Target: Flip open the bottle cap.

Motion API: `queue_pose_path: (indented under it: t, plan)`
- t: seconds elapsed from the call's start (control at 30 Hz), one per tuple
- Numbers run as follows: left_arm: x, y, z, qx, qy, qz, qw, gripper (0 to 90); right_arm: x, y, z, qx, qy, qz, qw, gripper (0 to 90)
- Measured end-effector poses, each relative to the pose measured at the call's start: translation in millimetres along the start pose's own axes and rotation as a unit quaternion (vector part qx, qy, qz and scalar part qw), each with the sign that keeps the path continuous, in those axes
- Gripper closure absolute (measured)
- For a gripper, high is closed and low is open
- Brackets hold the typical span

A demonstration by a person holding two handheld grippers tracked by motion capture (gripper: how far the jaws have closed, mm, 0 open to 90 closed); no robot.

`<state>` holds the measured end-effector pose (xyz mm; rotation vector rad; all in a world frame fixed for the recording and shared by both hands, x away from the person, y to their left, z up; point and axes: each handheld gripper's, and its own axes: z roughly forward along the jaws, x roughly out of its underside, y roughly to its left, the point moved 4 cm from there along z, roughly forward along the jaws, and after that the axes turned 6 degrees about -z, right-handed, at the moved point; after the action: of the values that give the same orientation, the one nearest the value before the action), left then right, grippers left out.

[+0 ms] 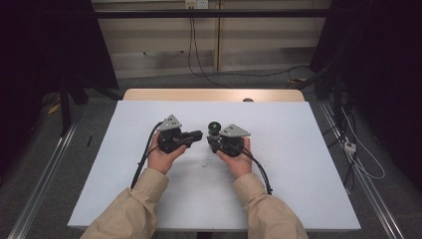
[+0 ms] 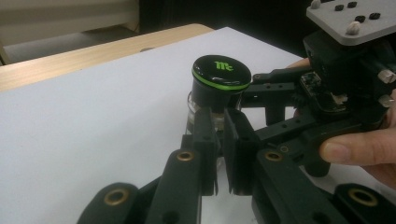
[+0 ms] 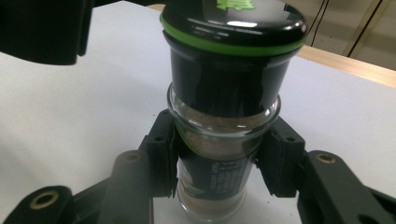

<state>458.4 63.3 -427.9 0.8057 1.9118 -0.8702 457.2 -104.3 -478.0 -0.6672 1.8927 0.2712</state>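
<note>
Spice jar (image 3: 224, 140) upright on white counter (image 1: 278, 189), near the middle, clamped at the glass body by right tongs (image 3: 219, 161). Left tongs (image 2: 223, 156) nearly closed on nothing, jaws just drawn together, tips just in front of jar below black green-ringed cap (image 2: 221, 77).

Step looks like cap removal: open left wide enough to clear the cap, grip its side wall squarely, twist with right locked low on the glass. Keep jar vertical.

Contents: tan powder, filled close to the neck; sealed for now.
</note>
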Motion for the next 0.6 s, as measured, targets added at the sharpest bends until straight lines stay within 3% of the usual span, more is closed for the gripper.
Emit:
queue_pose_path:
  t: [0.23, 0.6]
  plan:
    - [-0.3, -0.7, 6.2, -0.004, 0.012, 0.006, 0.9999, 90.0, 0.3, -0.3, 0.1, -0.001, 0.001, 0.001, 1.0, 53.4]
    - [-1.5, -1.2, 15.7, -0.011, 0.024, 0.013, 0.9996, 90.0, 0.7, -0.1, 0.3, -0.001, 0.002, 0.0, 1.0, 53.4]
